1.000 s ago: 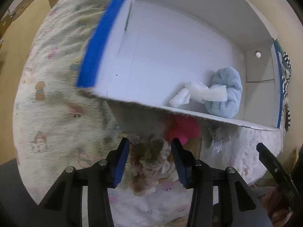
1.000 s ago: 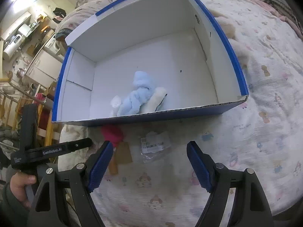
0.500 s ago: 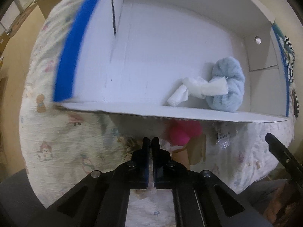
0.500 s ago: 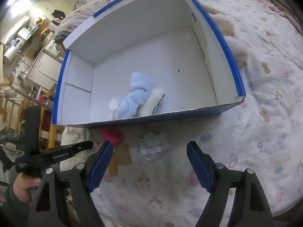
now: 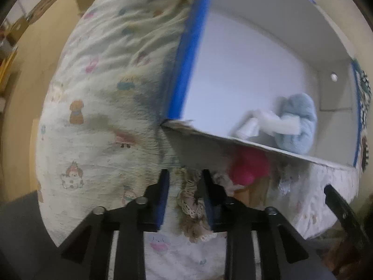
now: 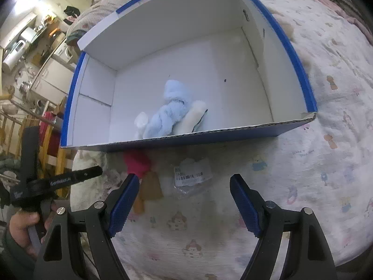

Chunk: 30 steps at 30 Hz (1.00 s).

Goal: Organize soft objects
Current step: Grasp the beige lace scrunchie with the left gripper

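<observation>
On the bed (image 6: 326, 121), whose white cover is printed with small cartoon figures, stands a shallow cardboard box (image 6: 289, 53) with blue outer walls and a white interior, its open top facing both cameras. Inside the box, towards its near wall, lies a light-blue plush item (image 6: 171, 114) with a cream soft piece (image 6: 194, 119) touching it on one side and a small white soft piece (image 6: 141, 121) on the other; the left wrist view shows the same blue plush (image 5: 297, 121) with a white piece (image 5: 277, 126) across it. Just outside the near wall of the box, on the bed cover, lie a pink soft object (image 6: 137, 164), a brown tag-like piece (image 6: 151, 186) beside it, and a clear plastic bag bearing a barcode label (image 6: 192, 177). The left gripper (image 5: 184, 196) has its fingers (image 5: 162, 198) partly closed on a brown, lace-edged fuzzy soft item (image 5: 192, 206), which sits between the two blue pads and hangs below them, close to the near corner of the box; this view is blurred, so finer detail cannot be told. The pink soft object (image 5: 248, 168) appears just beyond that gripper. The right gripper (image 6: 184, 200) hangs over the bed cover with its fingers (image 6: 123, 203) spread wide and nothing between them, the barcode bag lying just ahead of the gap.
</observation>
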Available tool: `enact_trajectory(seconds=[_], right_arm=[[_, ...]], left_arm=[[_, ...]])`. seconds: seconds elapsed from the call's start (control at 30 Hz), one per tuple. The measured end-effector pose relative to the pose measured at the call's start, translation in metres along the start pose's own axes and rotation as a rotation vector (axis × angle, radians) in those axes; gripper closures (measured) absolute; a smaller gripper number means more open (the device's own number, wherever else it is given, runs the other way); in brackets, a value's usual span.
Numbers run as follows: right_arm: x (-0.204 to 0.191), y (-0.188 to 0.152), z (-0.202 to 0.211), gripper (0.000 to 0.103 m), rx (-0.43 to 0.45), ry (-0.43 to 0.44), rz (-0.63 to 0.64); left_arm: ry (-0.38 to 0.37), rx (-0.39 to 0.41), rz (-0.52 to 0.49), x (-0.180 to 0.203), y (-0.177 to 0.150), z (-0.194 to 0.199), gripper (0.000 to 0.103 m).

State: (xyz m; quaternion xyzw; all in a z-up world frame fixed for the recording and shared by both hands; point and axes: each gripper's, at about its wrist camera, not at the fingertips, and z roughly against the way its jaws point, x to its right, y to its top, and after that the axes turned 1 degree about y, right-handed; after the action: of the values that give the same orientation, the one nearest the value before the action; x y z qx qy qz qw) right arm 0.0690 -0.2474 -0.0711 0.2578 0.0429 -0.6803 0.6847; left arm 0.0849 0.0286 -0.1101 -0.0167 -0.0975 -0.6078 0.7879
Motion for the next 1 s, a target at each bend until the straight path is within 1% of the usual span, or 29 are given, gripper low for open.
enact_trajectory(seconds=[0.03,0.1,0.13,0.17,0.27,0.33,0.4,0.43,0.47,0.5,0.57,0.7,0.8,0.9,0.93,0.97,1.0], right_arm=[[0.0,0.0,0.0,0.018,-0.001,-0.001,0.002],[0.001,-0.001,0.0,0.018,-0.001,-0.003,0.0],[0.003,-0.001,0.0,0.018,-0.001,-0.004,-0.003],[0.004,-0.001,0.001,0.018,0.001,-0.003,-0.007],[0.007,0.0,0.002,0.018,0.006,-0.004,-0.019],[0.008,0.0,0.003,0.018,0.007,-0.002,-0.022],[0.008,0.0,0.003,0.018,0.006,-0.003,-0.019],[0.008,-0.001,0.003,0.018,0.006,-0.004,-0.018],[0.008,-0.001,0.002,0.018,0.005,-0.005,-0.017],[0.007,0.0,0.002,0.018,0.004,-0.005,-0.016],[0.006,0.0,0.001,0.018,0.003,-0.007,-0.013],[0.005,0.0,-0.001,0.018,0.0,-0.012,-0.008],[0.005,0.0,-0.001,0.018,-0.002,-0.016,-0.009],[0.005,0.001,-0.002,0.018,-0.005,-0.015,-0.013],[0.005,0.001,-0.003,0.018,-0.006,-0.011,-0.017],[0.005,0.001,-0.003,0.018,-0.008,-0.008,-0.022],[0.006,0.001,-0.004,0.018,-0.01,-0.006,-0.028]], left_arm=[[-0.007,-0.016,0.014,-0.001,0.0,-0.004,0.075],[-0.022,-0.063,0.032,-0.001,0.0,-0.014,0.069],[-0.027,-0.094,0.035,0.001,-0.001,-0.02,0.061],[-0.026,-0.107,0.031,0.003,-0.002,-0.024,0.056],[-0.014,-0.113,0.007,0.011,-0.004,-0.028,0.056],[-0.031,-0.119,-0.002,0.016,-0.006,-0.03,0.056],[-0.039,-0.118,-0.014,0.022,-0.007,-0.031,0.069],[-0.046,-0.117,-0.022,0.023,-0.008,-0.031,0.085],[-0.051,-0.121,-0.03,0.025,-0.009,-0.031,0.088],[-0.049,-0.116,-0.038,0.027,-0.009,-0.03,0.089],[-0.043,-0.086,-0.055,0.029,-0.01,-0.024,0.094],[-0.072,-0.021,-0.06,0.03,-0.012,-0.002,0.095],[-0.083,0.028,-0.065,0.018,-0.014,0.017,0.096],[-0.06,0.07,-0.065,0.009,-0.018,0.03,0.096],[-0.057,0.079,-0.059,0.001,-0.017,0.036,0.096],[-0.064,0.088,-0.048,-0.002,-0.02,0.043,0.096],[-0.089,0.097,-0.038,-0.005,-0.022,0.049,0.096]])
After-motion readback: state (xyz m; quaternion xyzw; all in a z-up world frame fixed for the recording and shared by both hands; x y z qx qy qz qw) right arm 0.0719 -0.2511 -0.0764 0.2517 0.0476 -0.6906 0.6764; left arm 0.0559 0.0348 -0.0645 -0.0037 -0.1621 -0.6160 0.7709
